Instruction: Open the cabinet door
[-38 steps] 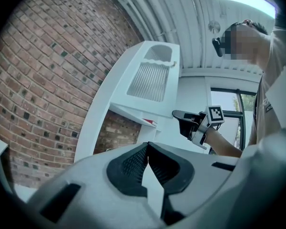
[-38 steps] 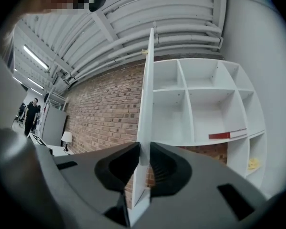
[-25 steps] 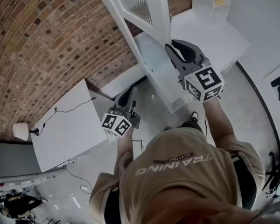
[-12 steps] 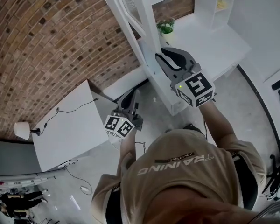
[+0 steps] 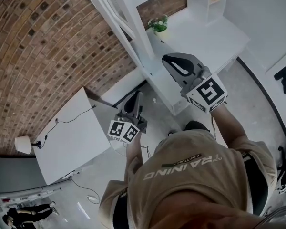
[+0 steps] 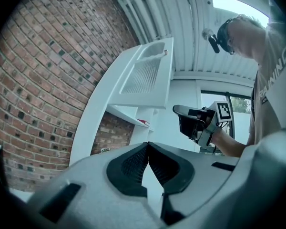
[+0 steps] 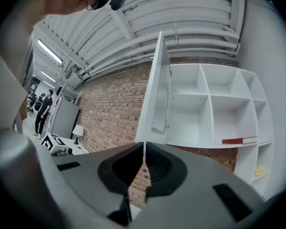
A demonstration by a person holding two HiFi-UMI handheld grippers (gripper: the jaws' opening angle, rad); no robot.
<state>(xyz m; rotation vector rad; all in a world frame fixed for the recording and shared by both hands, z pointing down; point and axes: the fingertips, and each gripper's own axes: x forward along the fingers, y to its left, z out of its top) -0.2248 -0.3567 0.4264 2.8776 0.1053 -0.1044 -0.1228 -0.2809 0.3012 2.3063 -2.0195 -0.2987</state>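
Note:
The white cabinet door [image 7: 159, 89] with its ribbed glass panel [image 6: 142, 75] stands swung out from the white cabinet [image 7: 214, 109], edge-on in the right gripper view. In the head view the door [image 5: 115, 11] slants across the top. My right gripper [image 5: 168, 59] hangs in front of the open shelves, apart from the door. Its jaws are closing, tips [image 7: 144, 144] nearly together with nothing between them. My left gripper [image 5: 136, 97] is lower at the left, over the floor. Its tips [image 6: 148, 144] meet and it holds nothing. It looks toward the right gripper [image 6: 182, 111].
A potted plant [image 5: 157, 24] stands on the cabinet's counter and a red book [image 7: 238, 140] lies on a shelf. A white table [image 5: 71, 137] with a lamp [image 5: 23, 144] sits by the brick wall [image 5: 43, 46]. A person [image 7: 44, 109] stands far off at the left.
My right gripper has come off the door's edge and drawn back toward me, jaws narrowing. The door stands farther from it and the plant has come into view. The left gripper barely shifted.

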